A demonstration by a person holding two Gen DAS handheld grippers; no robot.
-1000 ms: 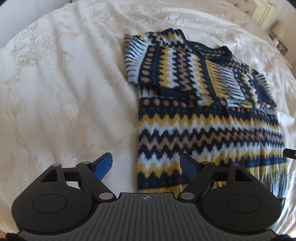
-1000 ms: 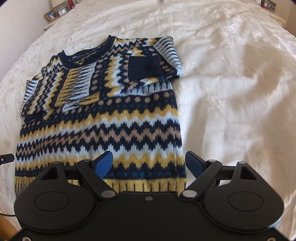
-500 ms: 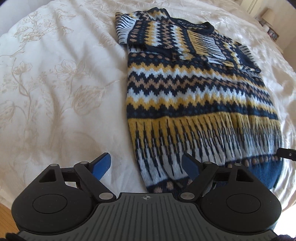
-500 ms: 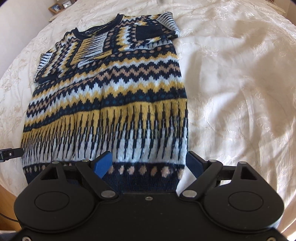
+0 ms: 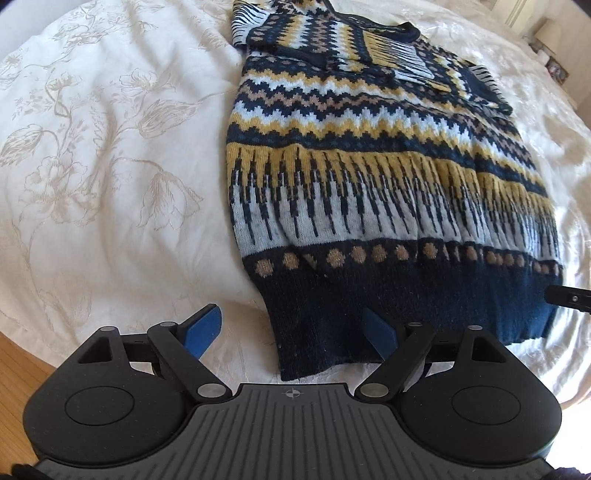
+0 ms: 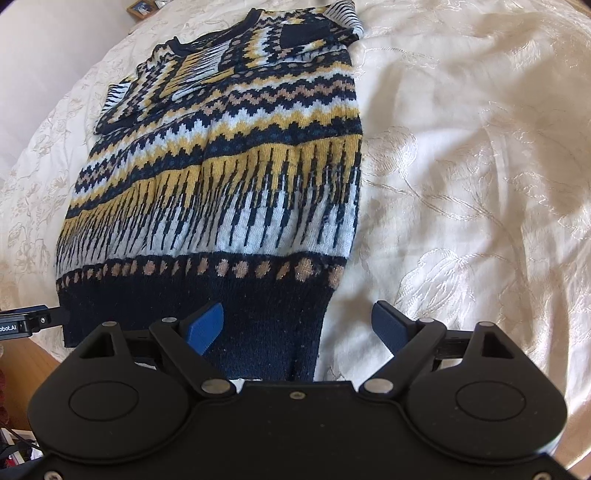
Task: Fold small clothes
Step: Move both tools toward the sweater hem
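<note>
A navy, yellow and pale blue zigzag-knit sweater (image 5: 376,177) lies flat on the bed with both sleeves folded across its chest and the collar at the far end. Its navy ribbed hem (image 5: 369,314) faces me. My left gripper (image 5: 291,330) is open, straddling the hem's left corner. In the right wrist view the same sweater (image 6: 229,177) fills the left half. My right gripper (image 6: 297,326) is open over the hem's right corner (image 6: 295,332). Each gripper's tip shows at the edge of the other's view.
A cream bedspread (image 5: 103,155) with an embroidered flower pattern covers the bed (image 6: 472,184). The wooden floor (image 5: 18,365) shows at the near left past the bed edge. Framed photos (image 6: 142,6) stand on a surface beyond the bed's far side.
Both grippers have drawn back from the sweater's middle toward its hem, so the navy ribbed hem has come into view between the fingers. Both stay open.
</note>
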